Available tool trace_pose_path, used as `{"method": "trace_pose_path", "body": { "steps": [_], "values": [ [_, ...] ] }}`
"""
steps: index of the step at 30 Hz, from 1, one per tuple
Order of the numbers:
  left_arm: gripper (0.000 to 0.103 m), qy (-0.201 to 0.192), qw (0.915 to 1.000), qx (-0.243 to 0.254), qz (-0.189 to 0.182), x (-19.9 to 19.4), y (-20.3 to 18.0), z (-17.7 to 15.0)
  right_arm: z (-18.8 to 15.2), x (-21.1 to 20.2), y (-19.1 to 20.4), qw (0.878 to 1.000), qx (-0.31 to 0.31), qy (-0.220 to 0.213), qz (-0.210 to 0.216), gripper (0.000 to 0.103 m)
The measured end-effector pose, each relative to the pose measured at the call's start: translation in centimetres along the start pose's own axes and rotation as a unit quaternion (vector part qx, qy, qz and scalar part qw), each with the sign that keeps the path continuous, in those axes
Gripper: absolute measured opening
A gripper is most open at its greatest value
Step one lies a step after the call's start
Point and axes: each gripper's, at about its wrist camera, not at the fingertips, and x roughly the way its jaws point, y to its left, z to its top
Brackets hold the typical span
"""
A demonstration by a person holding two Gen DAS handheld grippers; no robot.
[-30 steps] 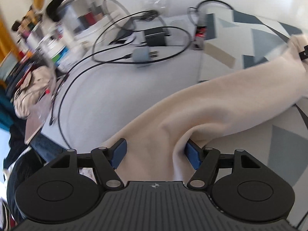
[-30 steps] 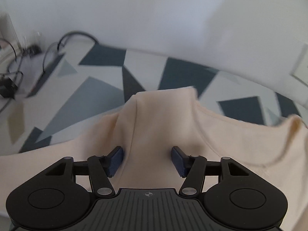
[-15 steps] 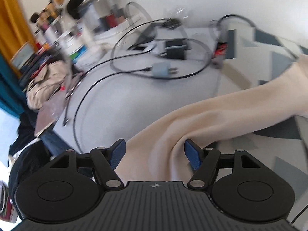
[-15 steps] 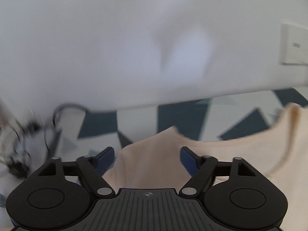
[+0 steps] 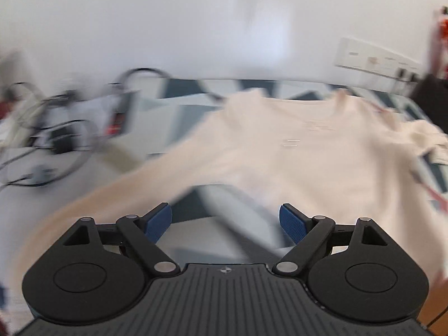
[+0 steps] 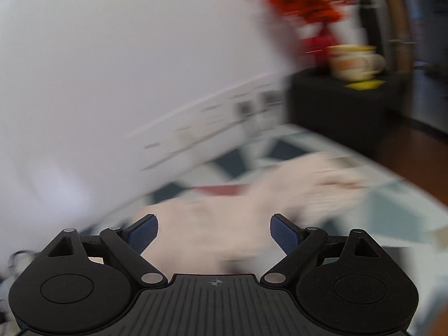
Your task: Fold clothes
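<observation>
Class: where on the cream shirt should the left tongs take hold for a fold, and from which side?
Probably the long sleeve trailing toward the left tongs, taken from above across its width. It lies flat and narrow off the shirt, so the opening, empty jaws can span it.

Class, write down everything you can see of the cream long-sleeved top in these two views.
The cream long-sleeved top is plain, soft-looking knit. It lies spread on the geometric blue, grey and white cover, neckline toward the wall, one sleeve trailing toward the left gripper. Faint small print shows on the chest. Motion blur hides finer detail. Neither gripper's blue pads press it; both are opening.
</observation>
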Motion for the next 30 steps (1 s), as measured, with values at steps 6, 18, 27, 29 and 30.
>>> {"method": "trace_pose_path", "body": {
  "steps": [6, 18, 27, 29, 30],
  "values": [
    [0.087, 0.029, 0.9992, 0.008, -0.027, 2.4, -6.0, -0.1, 0.7, -3.4, -9.8, 0.998, 0.013, -0.013, -0.061, 0.083],
    [0.095, 0.037, 0.9942, -0.077, 0.066, 9.6, -16.2, 2.1, 1.1, 13.7, -18.5, 0.995, 0.043, 0.085, -0.041, 0.077],
    [0.098, 0.089, 0.9798, -0.092, 0.153, 12.8, -19.4, 2.0, 2.4, 21.5, -19.3, 0.996, 0.019, 0.088, -0.022, 0.047],
    [0.098, 0.107, 0.9750, -0.075, 0.180, 13.5, -19.4, 1.7, 2.7, 21.7, -19.4, 0.996, 0.024, 0.082, 0.005, 0.032],
    [0.099, 0.115, 0.9722, -0.064, 0.194, 13.8, -19.4, 1.5, 3.1, 21.5, -19.7, 0.997, 0.037, 0.070, 0.009, 0.020]
  ]
}}
